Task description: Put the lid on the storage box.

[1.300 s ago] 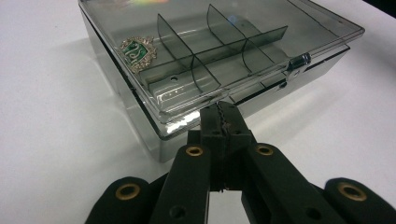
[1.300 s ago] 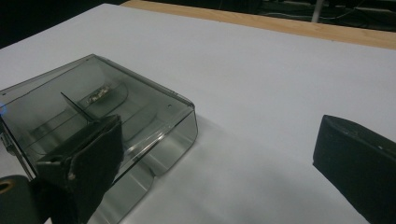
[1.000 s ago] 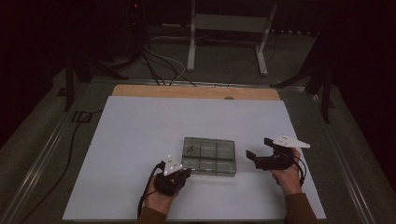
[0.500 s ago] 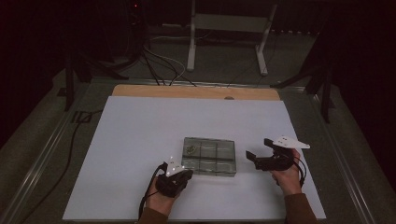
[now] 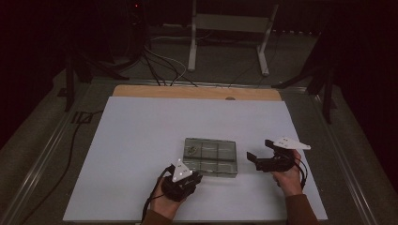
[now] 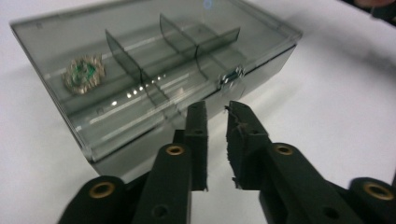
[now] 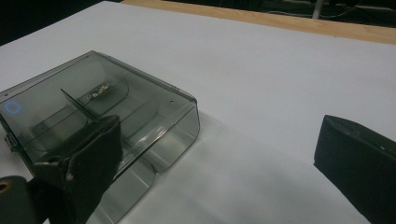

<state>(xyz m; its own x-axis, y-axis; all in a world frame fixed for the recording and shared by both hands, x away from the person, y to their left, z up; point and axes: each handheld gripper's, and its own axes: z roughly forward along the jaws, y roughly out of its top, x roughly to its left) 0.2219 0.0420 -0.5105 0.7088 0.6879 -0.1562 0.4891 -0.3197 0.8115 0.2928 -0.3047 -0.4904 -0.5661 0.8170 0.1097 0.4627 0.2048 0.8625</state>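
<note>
Item: clear compartment box (image 5: 210, 156), lid down, near-centre of white table (image 5: 141, 140), small trinket (image 6: 84, 73) in its far-left cell; left gripper (image 6: 216, 109), jaws just opening to a narrow empty gap, at front latch (image 6: 232, 78); right gripper (image 5: 251, 159), jaws wide apart, just right of box; step: unlatching; next: nip latch, steady box w/ right.

A clear smoky plastic compartment box (image 5: 210, 157) lies closed on the white bench (image 5: 141, 136), toward the near edge. The left tongs (image 5: 193, 179) sit at the box's near left corner; the right tongs (image 5: 256, 159) hover just beside its right end, jaws spread.
</note>
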